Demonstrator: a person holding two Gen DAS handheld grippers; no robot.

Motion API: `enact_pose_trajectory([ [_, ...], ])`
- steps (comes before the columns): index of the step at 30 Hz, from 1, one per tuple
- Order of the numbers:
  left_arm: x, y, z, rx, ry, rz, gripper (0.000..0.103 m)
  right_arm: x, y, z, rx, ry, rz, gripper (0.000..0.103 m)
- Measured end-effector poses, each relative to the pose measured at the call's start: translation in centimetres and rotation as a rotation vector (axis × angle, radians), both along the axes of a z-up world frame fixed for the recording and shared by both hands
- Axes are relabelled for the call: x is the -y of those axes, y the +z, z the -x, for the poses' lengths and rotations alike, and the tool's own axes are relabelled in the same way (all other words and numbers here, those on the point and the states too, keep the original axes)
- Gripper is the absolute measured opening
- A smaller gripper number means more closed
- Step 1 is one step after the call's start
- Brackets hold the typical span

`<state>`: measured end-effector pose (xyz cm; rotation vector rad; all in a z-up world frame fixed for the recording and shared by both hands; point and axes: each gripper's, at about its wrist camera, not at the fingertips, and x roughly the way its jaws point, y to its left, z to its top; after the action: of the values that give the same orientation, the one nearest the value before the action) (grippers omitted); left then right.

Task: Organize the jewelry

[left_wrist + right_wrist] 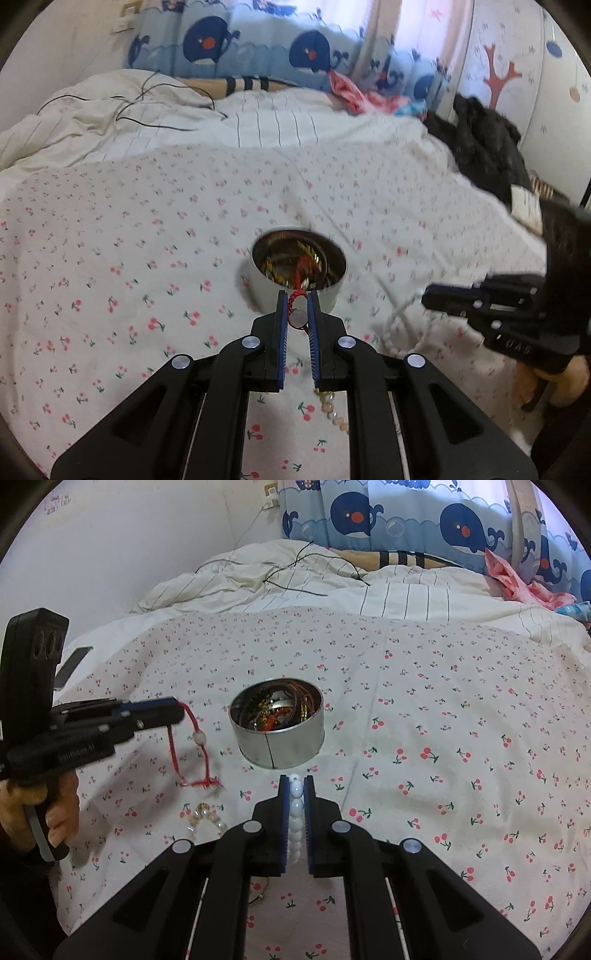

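A round metal tin (pixel 277 728) is seen standing on a bed covered by a cherry-print sheet (pixel 443 709); it serves as the landmark here. Tangled jewelry, gold chains and red cord among it, is held inside the tin.

The left hand-held gripper (pixel 298 308) is clenched on a red braided cord bracelet (pixel 192 746) with a pale bead. In the right wrist view the bracelet is seen hanging from the fingertips to the left of the tin, lifted off the sheet, its frayed lower end just above the fabric. The person's hand (pixel 55 812) is wrapped around that gripper's handle.

The right hand-held gripper (pixel 296 786) is clenched on a white bead bracelet (pixel 295 812), whose beads are lined up between the blue pads, just in front of the tin on the camera side. From the left wrist view its loop is seen trailing onto the sheet to the right of the tin.

A clear and amber bead bracelet (pixel 203 818) is left lying on the sheet, in front of the tin and to its left, near the red cord's lower end.
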<state>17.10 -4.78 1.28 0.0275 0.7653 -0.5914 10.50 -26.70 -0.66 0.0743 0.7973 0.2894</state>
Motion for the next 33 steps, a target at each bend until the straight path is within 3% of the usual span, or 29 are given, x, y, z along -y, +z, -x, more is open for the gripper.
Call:
enact_pose_trajectory([
  [8,0.0,3.5,-2.0,0.015,-0.022,0.161,0.01,0.8,1.7,-0.6,0.062,-0.012,-0.118,0.008],
  [12,1.7,2.4,-4.4,-0.03,-0.032,0.194,0.01,1.3,2.1,-0.6,0.075,-0.022,-0.153,0.008],
  [14,2.4,0.5,-6.3,-0.1,-0.02,0.204,0.01,1.5,2.2,-0.7,0.079,-0.028,-0.159,0.008],
  [16,3.6,-2.1,-8.1,-0.189,0.008,0.107,0.011,1.5,2.3,-0.7,0.083,-0.025,-0.164,0.008],
  [18,4.3,-3.8,-8.8,-0.224,0.032,-0.005,0.013,1.4,2.5,-0.7,0.09,-0.013,-0.182,0.008],
  [20,4.3,-4.3,-8.8,-0.253,0.036,-0.038,0.019,1.2,2.9,-0.9,0.098,-0.001,-0.208,0.008],
  [21,4.0,-4.0,-8.6,-0.25,0.03,-0.034,0.025,1.2,3.2,-1.4,0.103,0.006,-0.229,0.008],
  [24,3.0,-2.0,-7.3,-0.181,0.068,-0.071,0.061,0.6,4.2,-2.9,0.112,0.027,-0.29,0.008],
  [27,1.4,-0.6,-5.5,-0.139,0.07,-0.073,0.062,0.0,4.3,-5.1,0.097,0.053,-0.377,0.008],
  [30,0.3,-0.8,-3.4,-0.126,0.044,-0.123,0.067,-0.3,2.5,-7.9,0.032,0.064,-0.517,0.008],
  [31,0.3,-1.6,-2.4,-0.127,0.016,-0.159,0.068,-0.4,1.6,-9.0,0.002,0.046,-0.522,0.008],
  [33,0.6,-3.0,-1.1,-0.133,-0.009,-0.22,0.068,-0.9,0.1,-10.2,-0.04,-0.016,-0.413,0.008],
])
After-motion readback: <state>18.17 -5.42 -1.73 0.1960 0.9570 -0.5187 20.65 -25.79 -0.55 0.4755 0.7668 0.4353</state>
